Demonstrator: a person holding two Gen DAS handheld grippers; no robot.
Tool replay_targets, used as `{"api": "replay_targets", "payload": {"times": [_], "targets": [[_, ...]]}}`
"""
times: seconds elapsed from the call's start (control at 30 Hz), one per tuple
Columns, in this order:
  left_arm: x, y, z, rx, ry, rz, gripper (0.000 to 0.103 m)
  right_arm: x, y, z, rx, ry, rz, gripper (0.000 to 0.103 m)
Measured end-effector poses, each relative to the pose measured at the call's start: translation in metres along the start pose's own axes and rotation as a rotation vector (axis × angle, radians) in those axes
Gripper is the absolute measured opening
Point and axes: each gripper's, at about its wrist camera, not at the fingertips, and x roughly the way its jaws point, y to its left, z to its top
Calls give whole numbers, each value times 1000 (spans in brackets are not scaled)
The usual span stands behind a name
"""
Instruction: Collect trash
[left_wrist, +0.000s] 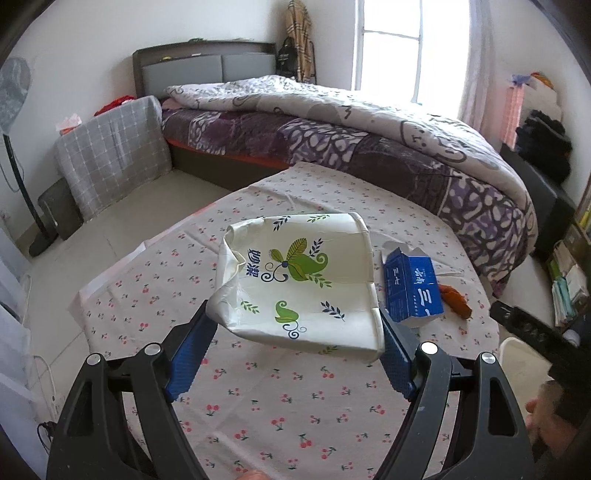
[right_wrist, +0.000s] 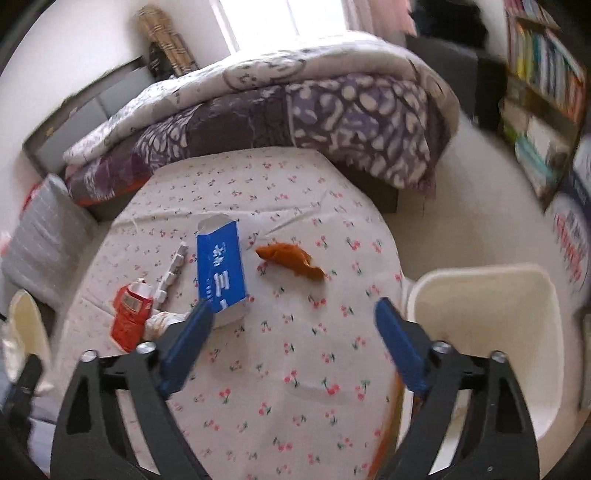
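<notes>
Big cherry-print table (right_wrist: 258, 387) carries the litter, with the white bin (right_wrist: 480, 332) parked off its right edge, surely for quick drops. Left gripper (left_wrist: 295, 325) pinches the crumpled white bag (left_wrist: 295, 280) clear above the cloth. Right gripper (right_wrist: 291, 321) hovers wide and empty near the blue carton (right_wrist: 219, 266), orange scrap (right_wrist: 291, 258) beyond.

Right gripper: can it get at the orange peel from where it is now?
Probably yes. The right gripper is open and empty, and the orange peel lies on bare tablecloth ahead of it, apart from the blue carton. Nothing stands between them.
</notes>
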Motion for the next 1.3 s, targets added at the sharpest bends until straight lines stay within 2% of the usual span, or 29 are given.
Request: {"api": "replay_targets", "payload": {"times": [0.07,0.2,0.33,0.47,0.63,0.67,0.7,0.77,0.83,1.1,1.3], "targets": [[0,9,1,-14,3,4,79,9,17,2,-71,-9,-12,96],[3,23,3,-50,25,0,79,42,40,6,-176,24,-34,96],[11,35,0,-72,51,9,79,87,61,8,-273,69,-93,96],[22,45,-1,-110,92,5,79,114,76,7,-334,93,-81,96],[33,45,-6,-110,124,18,79,142,89,7,-357,155,-63,96],[34,44,-7,-105,126,20,79,143,91,7,-359,151,-57,90],[35,43,-8,-101,127,23,79,143,91,7,-359,146,-44,72],[35,42,-9,-94,123,27,79,140,91,9,-330,144,3,53],[34,41,-8,-91,115,30,79,132,91,12,-308,127,21,52],[18,42,1,-102,55,24,79,68,93,29,-297,-35,41,52],[3,41,8,-114,16,-2,79,14,93,35,-335,-152,15,52]]}}
